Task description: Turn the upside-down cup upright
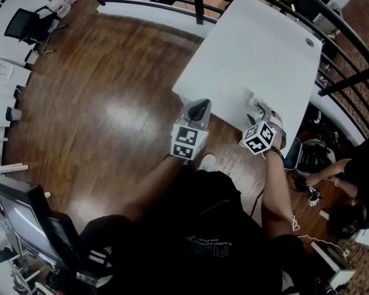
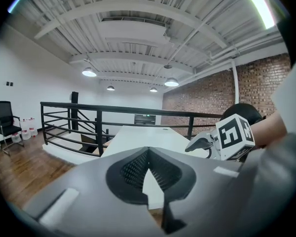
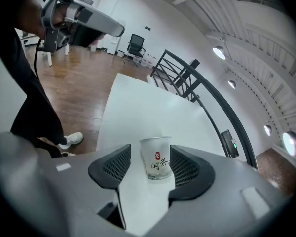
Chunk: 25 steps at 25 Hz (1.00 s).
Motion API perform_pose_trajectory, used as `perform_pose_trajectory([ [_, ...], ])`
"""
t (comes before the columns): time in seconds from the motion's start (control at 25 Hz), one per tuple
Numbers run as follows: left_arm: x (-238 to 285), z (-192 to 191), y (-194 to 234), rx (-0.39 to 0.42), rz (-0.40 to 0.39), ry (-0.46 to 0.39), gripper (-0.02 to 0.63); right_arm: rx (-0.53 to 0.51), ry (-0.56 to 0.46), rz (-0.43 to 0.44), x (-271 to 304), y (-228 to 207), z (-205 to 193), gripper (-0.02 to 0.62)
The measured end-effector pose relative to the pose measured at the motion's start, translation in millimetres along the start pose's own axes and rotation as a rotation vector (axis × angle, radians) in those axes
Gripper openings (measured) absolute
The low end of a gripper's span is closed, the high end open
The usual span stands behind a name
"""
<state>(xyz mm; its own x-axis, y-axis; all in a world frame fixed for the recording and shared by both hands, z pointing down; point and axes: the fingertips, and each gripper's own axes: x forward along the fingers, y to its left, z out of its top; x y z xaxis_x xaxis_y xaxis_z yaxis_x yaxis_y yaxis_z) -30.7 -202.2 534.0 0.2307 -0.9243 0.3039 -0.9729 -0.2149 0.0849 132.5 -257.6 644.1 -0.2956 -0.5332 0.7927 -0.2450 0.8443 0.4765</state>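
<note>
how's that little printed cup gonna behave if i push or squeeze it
Probably light: the cup looks small and thin-walled. It narrows toward its base on the smooth white table, so a push near the rim would likely tip or slide it. A hard squeeze may dent it.

Head view looks down; gripper views (low, close) share the table [image 1: 258, 48].

This is a loft-style office on an upper level. A dark wooden floor [image 1: 111, 103] runs to a black metal railing [image 2: 98, 117] that guards the open edge. One wall is bare red brick [image 2: 212, 93], the others plain white. The ceiling [image 2: 133, 19] is white with exposed beams and pipes, hung with round pendant lamps [image 2: 89, 72]. A black office chair [image 2: 4, 117], a long white counter [image 1: 258, 54] and a monitor [image 1: 21, 220] furnish it.
</note>
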Motion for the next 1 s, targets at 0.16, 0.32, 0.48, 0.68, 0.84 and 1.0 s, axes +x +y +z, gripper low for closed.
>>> perform_pose_trajectory([
  [0.16, -2, 7, 13, 0.000, 0.007, -0.008, -0.003, -0.016, 0.019, 0.015, 7, 2, 3, 0.266],
  [0.32, -2, 6, 37, 0.014, 0.015, -0.006, -0.003, -0.018, 0.052, 0.035, 26, 0, 10, 0.280],
  [0.48, -3, 1, 48, 0.008, 0.030, 0.004, -0.003, -0.040, 0.083, 0.050, 34, -5, 7, 0.296],
  [0.68, -1, -4, 50, 0.008, 0.028, 0.011, -0.003, -0.089, 0.113, 0.064, 43, -9, 6, 0.319],
  [0.84, -3, -2, 50, 0.012, 0.020, 0.002, -0.003, -0.107, 0.151, 0.100, 49, -2, 5, 0.342],
  [1.0, -5, -2, 49, 0.004, 0.017, -0.005, -0.003, -0.107, 0.179, 0.101, 53, 0, -3, 0.360],
])
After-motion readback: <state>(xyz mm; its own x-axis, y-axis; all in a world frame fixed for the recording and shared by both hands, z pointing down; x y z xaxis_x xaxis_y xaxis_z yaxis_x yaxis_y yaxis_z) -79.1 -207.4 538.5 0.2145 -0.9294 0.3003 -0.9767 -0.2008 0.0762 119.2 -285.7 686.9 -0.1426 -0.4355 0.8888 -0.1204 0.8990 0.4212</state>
